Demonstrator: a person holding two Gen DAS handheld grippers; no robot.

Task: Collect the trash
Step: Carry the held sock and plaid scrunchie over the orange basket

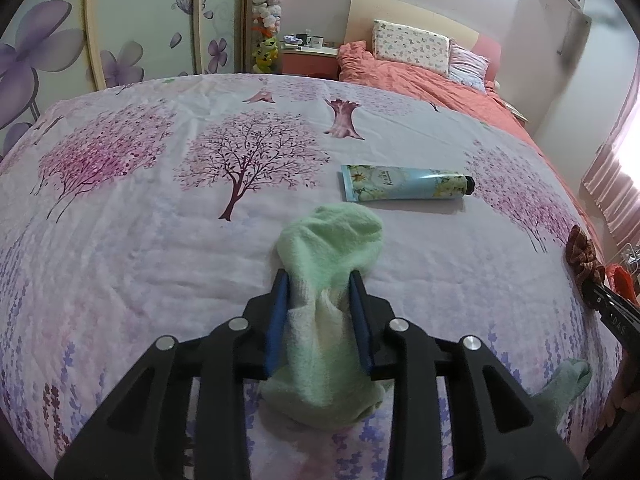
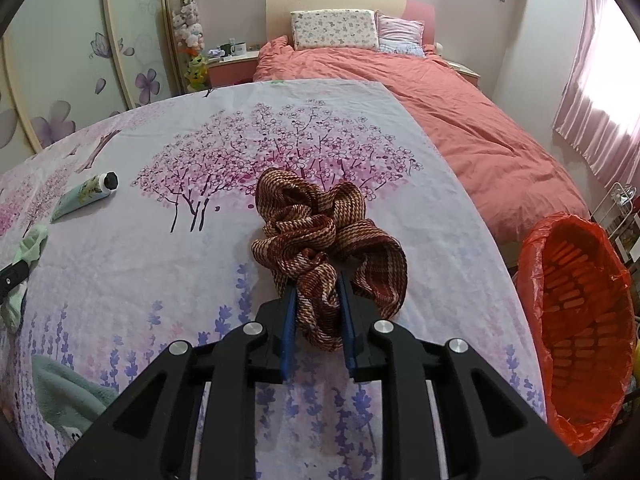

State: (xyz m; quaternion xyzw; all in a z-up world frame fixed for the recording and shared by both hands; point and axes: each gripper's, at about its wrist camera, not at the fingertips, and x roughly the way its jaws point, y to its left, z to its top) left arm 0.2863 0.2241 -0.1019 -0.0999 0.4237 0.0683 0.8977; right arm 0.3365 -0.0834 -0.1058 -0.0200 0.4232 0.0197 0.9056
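On my left, the left gripper (image 1: 320,280) has its jaws clenched on a pale green sock (image 1: 328,308), which sits on the floral bedspread (image 1: 140,240), with a hand-cream tube (image 1: 404,182) lying just beyond it and well apart from the fingers. Further right, my right gripper (image 2: 318,292) is grasping a brown plaid scrunchie (image 2: 324,236) over the same spread. At the far right, beside the bed's edge, I see the orange bin (image 2: 580,320) lined with a red bag.
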